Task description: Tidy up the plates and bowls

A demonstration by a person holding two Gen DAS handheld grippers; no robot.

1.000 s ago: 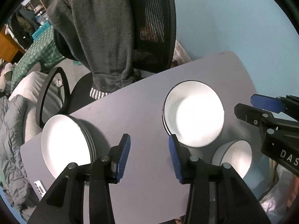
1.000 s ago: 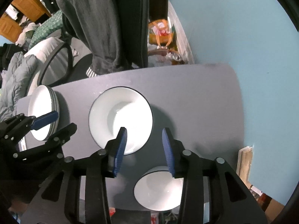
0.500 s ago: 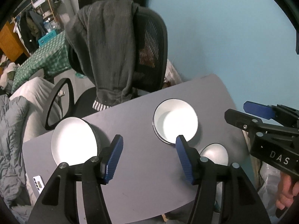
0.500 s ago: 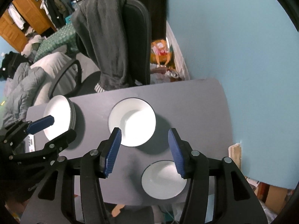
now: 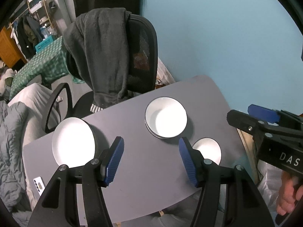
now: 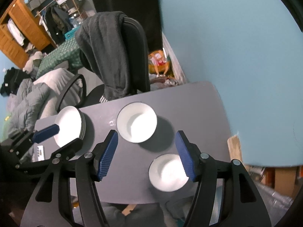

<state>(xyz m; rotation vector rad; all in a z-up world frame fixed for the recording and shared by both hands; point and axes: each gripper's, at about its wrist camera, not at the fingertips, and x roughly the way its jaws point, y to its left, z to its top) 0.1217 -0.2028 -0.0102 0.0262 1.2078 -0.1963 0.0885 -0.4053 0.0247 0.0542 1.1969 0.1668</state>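
Note:
On the grey table [image 5: 147, 185] sit a stack of white plates [image 5: 73, 141] at the left, a stack of white bowls [image 5: 165, 120] in the middle and one small white bowl [image 5: 207, 150] nearer the front right. My left gripper [image 5: 151, 147] hovers high above the table, open and empty. The right wrist view shows the same plates [image 6: 69, 125], bowl stack [image 6: 136, 124] and small bowl [image 6: 168, 172]. My right gripper [image 6: 146, 140] hangs well above them, its jaws opening with nothing between them. Each gripper shows in the other's view: right gripper [image 5: 265, 117], left gripper [image 6: 60, 140].
A black office chair [image 5: 144, 56] draped with a dark grey garment [image 5: 102, 53] stands behind the table. A blue wall [image 5: 227, 37] is at the right. A phone [image 5: 38, 184] lies at the table's left edge. Grey bedding [image 5: 11, 132] lies left. A person's hand [image 5: 286, 194] holds the right gripper.
Both grippers have risen away from the table, so the dishes look smaller. Both pairs of jaws have spread wider. No dish has moved.

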